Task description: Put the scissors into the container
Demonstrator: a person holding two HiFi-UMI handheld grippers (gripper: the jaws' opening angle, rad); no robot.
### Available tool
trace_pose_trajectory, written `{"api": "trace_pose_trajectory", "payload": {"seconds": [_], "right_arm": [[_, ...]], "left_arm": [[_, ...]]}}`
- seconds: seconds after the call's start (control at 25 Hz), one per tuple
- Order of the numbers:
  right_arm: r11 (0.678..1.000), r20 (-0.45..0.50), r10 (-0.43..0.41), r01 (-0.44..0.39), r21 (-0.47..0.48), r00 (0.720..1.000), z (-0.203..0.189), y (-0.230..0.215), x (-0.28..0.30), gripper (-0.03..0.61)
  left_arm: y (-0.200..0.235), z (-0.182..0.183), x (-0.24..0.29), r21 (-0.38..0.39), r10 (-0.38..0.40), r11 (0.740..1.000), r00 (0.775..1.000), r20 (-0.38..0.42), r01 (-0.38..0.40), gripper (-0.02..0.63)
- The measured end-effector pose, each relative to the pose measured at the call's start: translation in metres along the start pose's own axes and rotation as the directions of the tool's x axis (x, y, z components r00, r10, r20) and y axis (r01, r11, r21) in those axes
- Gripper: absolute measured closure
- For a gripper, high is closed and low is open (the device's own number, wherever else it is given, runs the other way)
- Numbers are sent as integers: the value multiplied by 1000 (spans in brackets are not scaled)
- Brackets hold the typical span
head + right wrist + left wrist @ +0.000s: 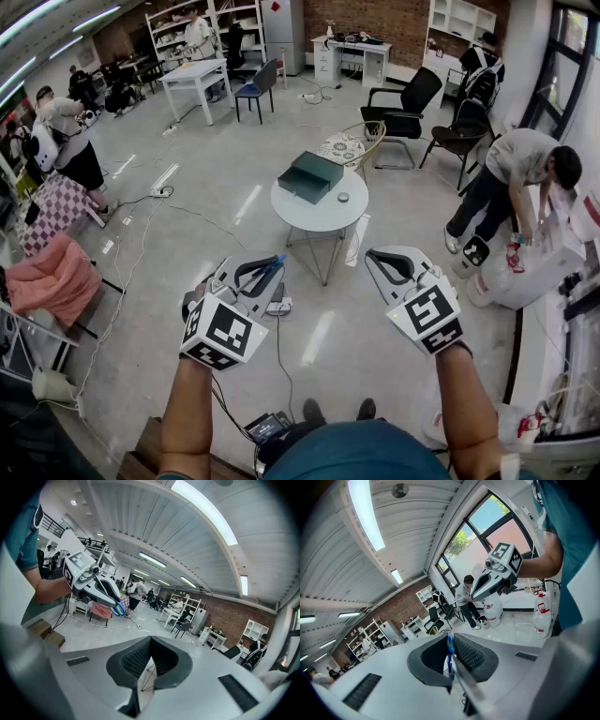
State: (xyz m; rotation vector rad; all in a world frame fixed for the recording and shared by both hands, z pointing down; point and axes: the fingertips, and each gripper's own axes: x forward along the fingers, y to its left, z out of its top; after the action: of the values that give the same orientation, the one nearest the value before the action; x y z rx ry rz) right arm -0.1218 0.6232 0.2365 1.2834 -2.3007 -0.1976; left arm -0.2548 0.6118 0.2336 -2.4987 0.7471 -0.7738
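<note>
- The grey floor (187, 281) fills most of the head view. A round white desk (292, 212) on thin legs stands at 12 o'clock from the two claws.
- The container (311, 175), a flat dark green box, lies on the desk top toward its 11 o'clock edge. Its long side runs from about 8 o'clock to 2 o'clock. A small round thing (343, 197) sits on the desk at 4 o'clock from it, apart from it.
- The left claw (265, 272) is held over the floor at 7 o'clock from the desk, well apart from it. Its jaws are pressed together on the scissors (450, 654).
- The right claw (150, 643) is level with the left one, at 5 o'clock from the desk. Its jaw tips meet with nothing between them.
- The scissors lie with their long axis along the left claw's jaws. The blue handle loops stick out past the jaw tips, toward about 1 o'clock in the head view. In the left gripper view the bare metal blade runs back from the tips toward 5 o'clock, to the claw's body. The scissors are well short of the container and touch neither it nor the desk.
</note>
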Motion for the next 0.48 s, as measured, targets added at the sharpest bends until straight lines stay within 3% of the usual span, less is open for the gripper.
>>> {"api": "trace_pose_trajectory", "payload": {"seconds": [0.48], "right_arm": [[1000,1,-24,24,10,1000,28,6,71,540]], "left_arm": [[59,-47,7,-8,-21,1000,1000,18,21,558]]}}
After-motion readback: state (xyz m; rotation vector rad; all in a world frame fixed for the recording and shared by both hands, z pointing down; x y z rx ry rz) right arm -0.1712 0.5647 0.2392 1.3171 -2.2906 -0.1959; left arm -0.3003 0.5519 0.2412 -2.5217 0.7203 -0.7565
